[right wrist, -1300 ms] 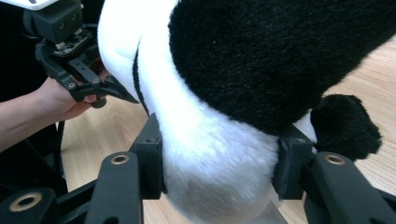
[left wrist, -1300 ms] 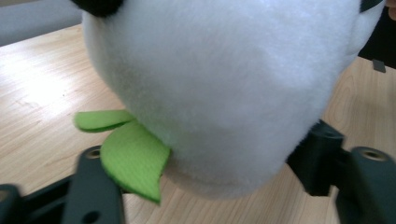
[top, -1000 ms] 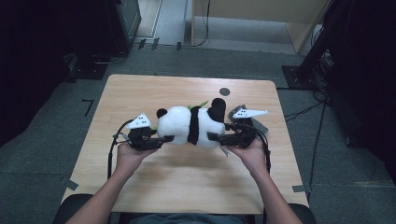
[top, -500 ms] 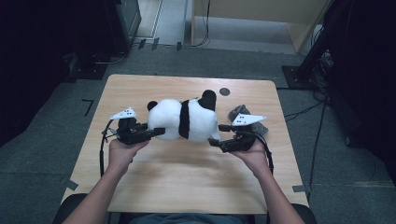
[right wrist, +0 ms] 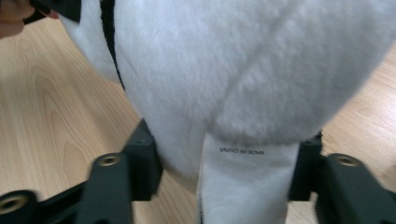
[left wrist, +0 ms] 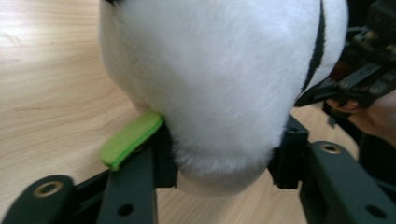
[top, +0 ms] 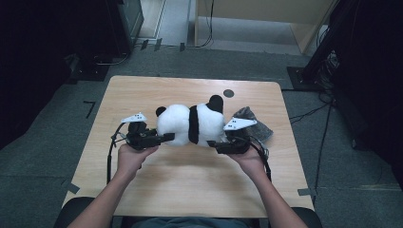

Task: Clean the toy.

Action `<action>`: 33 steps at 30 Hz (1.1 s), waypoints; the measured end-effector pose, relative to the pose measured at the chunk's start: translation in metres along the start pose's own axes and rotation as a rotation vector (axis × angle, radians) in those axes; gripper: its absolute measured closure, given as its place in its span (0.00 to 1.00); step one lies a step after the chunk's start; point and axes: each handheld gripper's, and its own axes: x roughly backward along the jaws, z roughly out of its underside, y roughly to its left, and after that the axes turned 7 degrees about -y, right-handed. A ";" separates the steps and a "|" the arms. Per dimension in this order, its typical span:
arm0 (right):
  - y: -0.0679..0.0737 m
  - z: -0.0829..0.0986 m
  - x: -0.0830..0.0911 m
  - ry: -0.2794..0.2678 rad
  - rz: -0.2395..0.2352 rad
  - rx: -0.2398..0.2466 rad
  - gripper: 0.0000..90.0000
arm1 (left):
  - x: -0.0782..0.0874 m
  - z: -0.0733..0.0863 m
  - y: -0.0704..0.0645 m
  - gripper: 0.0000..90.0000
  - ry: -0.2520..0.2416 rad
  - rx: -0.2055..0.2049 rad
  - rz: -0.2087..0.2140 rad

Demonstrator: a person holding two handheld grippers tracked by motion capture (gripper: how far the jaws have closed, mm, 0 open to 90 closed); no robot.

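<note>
The black-and-white plush panda toy (top: 192, 124) has swung from tilted a second ago to level across the middle of the pale wooden worktop (top: 142, 90). The left gripper (top: 164, 137) pinches its head end and the right gripper (top: 214, 143) its rear, so it looks ready to carry or set down.

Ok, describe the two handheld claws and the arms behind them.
Both are black. The left claw and the right claw each carry a pale grey three-cornered plate with small dark marks on top, and a black cable loops back from each. Up close, the jaws show brass-coloured rivets and round holes. The forearms are bare, with no sleeves in sight.
</note>
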 end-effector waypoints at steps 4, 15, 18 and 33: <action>-0.004 -0.001 0.003 0.013 -0.018 -0.073 0.55 | -0.001 0.000 0.000 0.46 0.017 -0.079 -0.012; -0.020 -0.007 0.019 -0.001 -0.095 -0.313 0.55 | 0.002 0.003 -0.008 0.37 0.004 -0.248 -0.016; -0.021 -0.008 0.020 0.006 -0.092 -0.345 0.50 | -0.001 0.005 -0.009 0.37 0.025 -0.243 -0.027; -0.013 -0.008 0.016 0.060 -0.042 -0.319 0.37 | -0.007 0.013 -0.005 0.37 0.072 -0.185 -0.073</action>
